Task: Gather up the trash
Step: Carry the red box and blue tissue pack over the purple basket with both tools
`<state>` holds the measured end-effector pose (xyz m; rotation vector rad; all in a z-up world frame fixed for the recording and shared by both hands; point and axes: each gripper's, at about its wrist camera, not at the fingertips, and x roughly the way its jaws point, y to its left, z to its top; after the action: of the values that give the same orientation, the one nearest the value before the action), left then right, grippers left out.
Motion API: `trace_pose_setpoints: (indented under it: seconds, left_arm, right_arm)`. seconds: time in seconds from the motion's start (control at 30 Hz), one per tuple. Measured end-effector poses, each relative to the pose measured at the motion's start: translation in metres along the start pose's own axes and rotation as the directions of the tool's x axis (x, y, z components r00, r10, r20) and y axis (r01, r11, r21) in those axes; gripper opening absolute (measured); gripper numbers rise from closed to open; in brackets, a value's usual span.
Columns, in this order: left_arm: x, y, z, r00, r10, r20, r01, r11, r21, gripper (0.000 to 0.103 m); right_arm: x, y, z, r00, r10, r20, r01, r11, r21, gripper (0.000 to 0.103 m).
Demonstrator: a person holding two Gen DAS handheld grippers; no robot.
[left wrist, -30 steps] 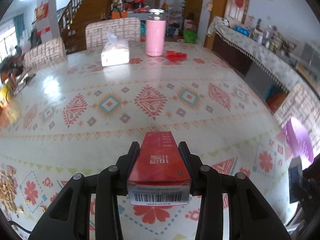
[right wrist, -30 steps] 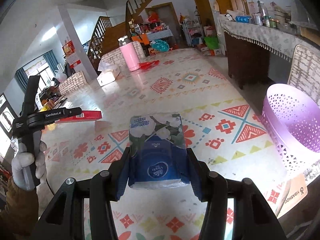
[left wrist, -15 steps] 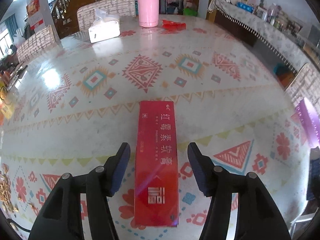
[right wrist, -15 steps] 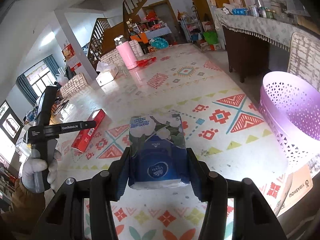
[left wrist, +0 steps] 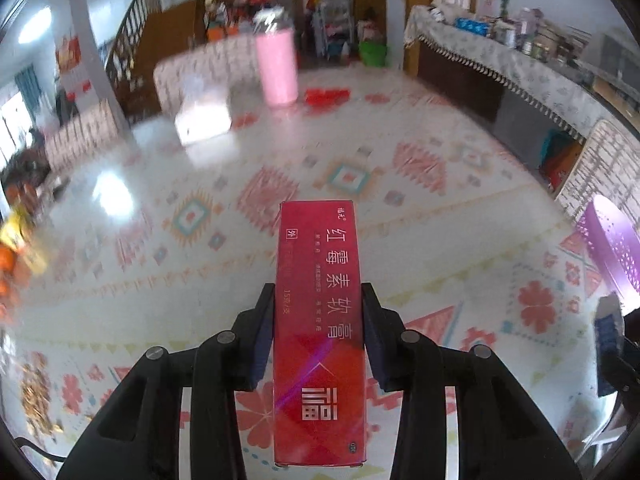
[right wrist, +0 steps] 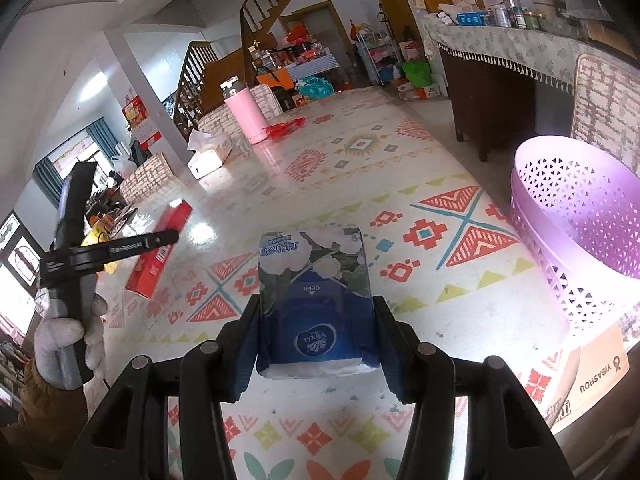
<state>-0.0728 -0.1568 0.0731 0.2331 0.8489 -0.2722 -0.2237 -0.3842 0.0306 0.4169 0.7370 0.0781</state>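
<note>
**Red box back between my left fingers, tissue pack in my right**

Half a second back the red box (left wrist: 319, 332) lay flat on the patterned tabletop (left wrist: 200, 264) with my left fingers standing wide on either side of it; now my left gripper (left wrist: 319, 334) is closing, and both pads sit against the long sides of the box. It points away from me along the fingers, its printed face up and its far end sticking out well past the fingertips. From the right wrist view the box (right wrist: 159, 254) appears tilted, far end higher, though I cannot tell whether its near end touches the cloth.

My right gripper (right wrist: 316, 328) is about as it was, partly closed and squeezing the blue-and-white tissue pack (right wrist: 316, 300) on both sides, above the table's near part. The purple basket (right wrist: 580, 240) stands off the table's right edge, just beside it and near the pack.

At the far end of the table are the pink bottle (right wrist: 245, 114), a white tissue box (right wrist: 208, 156) and a red scrap (right wrist: 286, 127), well apart from both grippers.
</note>
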Motion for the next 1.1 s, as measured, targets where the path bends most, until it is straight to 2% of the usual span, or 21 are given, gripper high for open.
trace_pose_setpoints:
  seconds: [0.33,0.7,1.1]
  left_arm:
    - [-0.046,-0.060,0.015,0.992,-0.016,0.124,0.000,0.992,0.125,0.039]
    - [-0.061,-0.120,0.017,0.985,-0.044,0.164,0.004,0.972,0.234,0.039]
    - [-0.055,-0.169,0.023,0.986,-0.081,0.148,0.033,0.953,0.300,0.039]
  right_arm:
    - [-0.018,-0.009,0.008,0.999,-0.005,0.042,0.005,1.000,0.003,0.057]
    - [-0.043,-0.037,0.013,0.995,-0.014,0.096,0.009,0.999,0.045,0.057]
    - [-0.067,-0.080,0.013,0.990,-0.055,0.130,0.039,0.992,0.122,0.057]
